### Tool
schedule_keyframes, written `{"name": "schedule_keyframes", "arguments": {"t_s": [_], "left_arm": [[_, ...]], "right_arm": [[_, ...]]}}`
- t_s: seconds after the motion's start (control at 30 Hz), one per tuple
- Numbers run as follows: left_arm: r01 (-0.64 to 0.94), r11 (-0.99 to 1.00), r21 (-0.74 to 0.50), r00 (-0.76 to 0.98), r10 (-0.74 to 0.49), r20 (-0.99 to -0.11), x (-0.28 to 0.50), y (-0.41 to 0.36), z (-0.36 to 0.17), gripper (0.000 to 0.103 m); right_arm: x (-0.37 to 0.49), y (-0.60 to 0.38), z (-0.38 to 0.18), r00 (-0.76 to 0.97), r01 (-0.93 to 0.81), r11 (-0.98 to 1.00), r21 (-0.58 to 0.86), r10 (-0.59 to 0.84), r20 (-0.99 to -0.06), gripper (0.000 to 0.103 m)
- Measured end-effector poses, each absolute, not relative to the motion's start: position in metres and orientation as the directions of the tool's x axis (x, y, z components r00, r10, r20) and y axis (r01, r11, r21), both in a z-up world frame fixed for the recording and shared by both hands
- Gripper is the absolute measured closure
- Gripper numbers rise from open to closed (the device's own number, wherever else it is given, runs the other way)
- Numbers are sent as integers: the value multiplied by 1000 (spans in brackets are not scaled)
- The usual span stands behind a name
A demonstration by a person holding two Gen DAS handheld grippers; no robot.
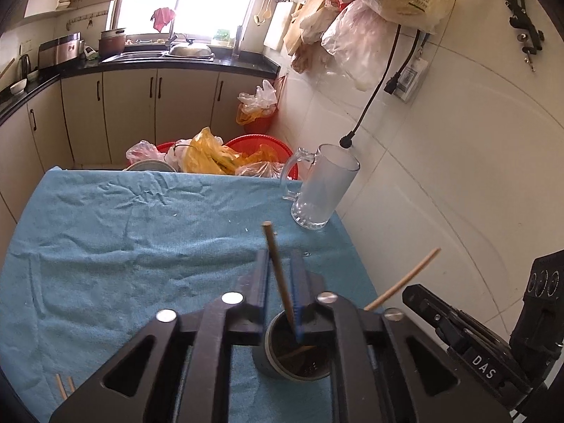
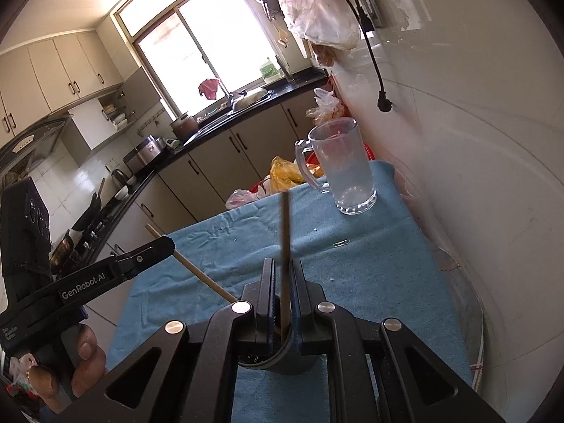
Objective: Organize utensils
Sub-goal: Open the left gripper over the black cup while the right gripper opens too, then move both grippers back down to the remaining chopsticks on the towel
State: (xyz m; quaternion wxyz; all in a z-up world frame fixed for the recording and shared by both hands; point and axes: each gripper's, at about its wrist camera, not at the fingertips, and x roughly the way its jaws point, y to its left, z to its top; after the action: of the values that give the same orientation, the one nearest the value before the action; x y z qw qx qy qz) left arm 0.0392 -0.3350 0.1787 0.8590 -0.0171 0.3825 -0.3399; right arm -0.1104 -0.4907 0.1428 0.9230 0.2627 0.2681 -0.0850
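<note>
A dark round cup [image 1: 262, 363] stands on the blue cloth [image 1: 123, 246] right under both grippers. My left gripper [image 1: 278, 255] is open, and a wooden chopstick [image 1: 276, 264] slants loose between its blue pads with its lower end in the cup. My right gripper [image 2: 283, 262] is open too, with a second chopstick [image 2: 284, 232] upright in the narrow gap between its pads and its foot in the cup [image 2: 282, 365]. Another stick lies inside the cup. Two chopstick ends [image 1: 61, 387] show on the cloth at the lower left.
A clear glass mug [image 1: 322, 187] stands at the table's far right corner by the tiled wall [image 1: 440, 176]. A paper clip [image 2: 341, 243] lies on the cloth. Red basins with plastic bags [image 1: 211, 155] sit beyond the far edge. A hand [image 2: 84, 352] holds the left tool.
</note>
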Motion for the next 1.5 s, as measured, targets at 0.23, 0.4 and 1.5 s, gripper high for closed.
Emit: {"name": "schedule_keyframes", "arguments": {"t_s": [0.23, 0.4, 1.5], "left_arm": [[569, 770, -288, 508, -604, -614, 30, -322, 195, 76], [568, 773, -282, 551, -612, -567, 8, -294, 210, 66], [188, 939, -287, 501, -343, -795, -51, -14, 59, 52]], "right_arm": [[-131, -492, 161, 868, 300, 848, 438, -52, -494, 79], [-162, -482, 177, 891, 303, 863, 405, -106, -441, 63], [-183, -323, 66, 699, 217, 907, 361, 114, -706, 45]]}}
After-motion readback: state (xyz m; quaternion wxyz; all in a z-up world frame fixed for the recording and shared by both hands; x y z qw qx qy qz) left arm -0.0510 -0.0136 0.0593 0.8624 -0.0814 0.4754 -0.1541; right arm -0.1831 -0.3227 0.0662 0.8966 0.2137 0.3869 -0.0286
